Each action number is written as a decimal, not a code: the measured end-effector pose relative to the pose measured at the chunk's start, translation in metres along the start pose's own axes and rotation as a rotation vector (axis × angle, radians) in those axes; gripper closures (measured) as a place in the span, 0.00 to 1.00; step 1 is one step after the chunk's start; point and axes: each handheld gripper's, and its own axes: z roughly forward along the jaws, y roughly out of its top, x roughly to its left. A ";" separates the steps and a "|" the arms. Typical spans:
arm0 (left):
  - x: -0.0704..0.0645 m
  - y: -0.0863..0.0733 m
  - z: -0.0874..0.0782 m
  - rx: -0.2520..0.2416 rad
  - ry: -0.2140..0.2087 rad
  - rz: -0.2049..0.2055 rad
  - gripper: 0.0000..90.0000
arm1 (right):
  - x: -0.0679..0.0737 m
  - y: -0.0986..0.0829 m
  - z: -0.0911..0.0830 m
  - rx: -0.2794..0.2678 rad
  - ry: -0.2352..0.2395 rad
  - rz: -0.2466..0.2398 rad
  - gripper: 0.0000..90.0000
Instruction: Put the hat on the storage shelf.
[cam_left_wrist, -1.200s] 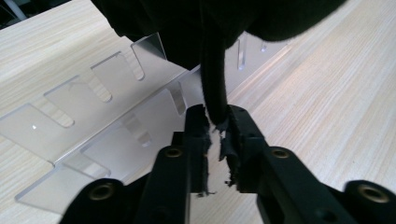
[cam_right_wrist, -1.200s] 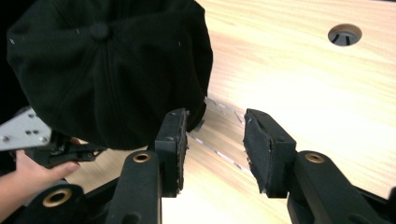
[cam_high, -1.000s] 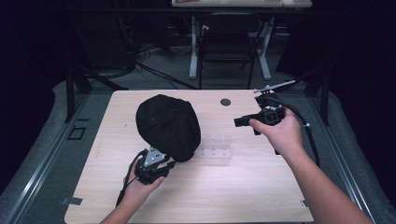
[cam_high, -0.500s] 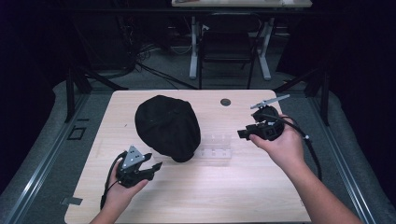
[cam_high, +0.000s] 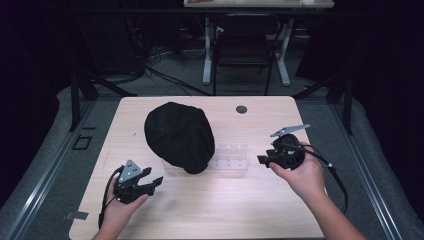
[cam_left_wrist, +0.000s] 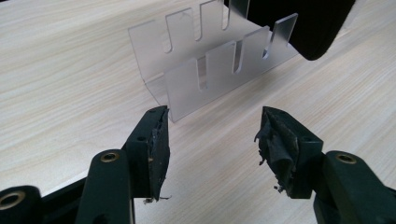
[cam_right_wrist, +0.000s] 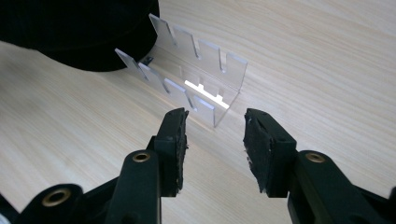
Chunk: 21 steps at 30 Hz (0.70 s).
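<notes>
A black cap (cam_high: 178, 135) lies over one end of a clear slotted acrylic rack (cam_high: 231, 156) in the middle of the wooden table (cam_high: 210, 215). My left gripper (cam_high: 154, 183) is held low at the front left, jaws open and empty, pointing at the rack (cam_left_wrist: 212, 65) with the cap's edge (cam_left_wrist: 317, 28) behind it. To the right of the rack, my right gripper (cam_high: 262, 160) stands open and empty, facing the rack's bare end (cam_right_wrist: 196, 79). The cap (cam_right_wrist: 79, 28) covers the rack's far end there.
A small dark round hole or grommet (cam_high: 241, 109) sits near the table's far edge. Beyond the table stand a chair and desk legs (cam_high: 245, 55). Dark floor and frame rails run along both sides.
My left gripper let go of the cap and drew back toward the front left. The right gripper moved down and nearer, toward the rack's right end. The cap stays draped on the rack.
</notes>
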 end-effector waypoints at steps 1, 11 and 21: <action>0.000 -0.001 0.001 -0.011 -0.001 -0.006 0.48 | 0.002 -0.003 0.001 -0.011 -0.003 -0.011 0.65; 0.005 -0.006 0.003 -0.001 0.001 -0.009 0.48 | -0.016 -0.046 0.024 -0.101 0.075 0.104 0.65; 0.003 -0.008 0.007 0.005 -0.002 -0.010 0.48 | -0.019 -0.088 0.044 -0.120 -0.029 0.083 0.63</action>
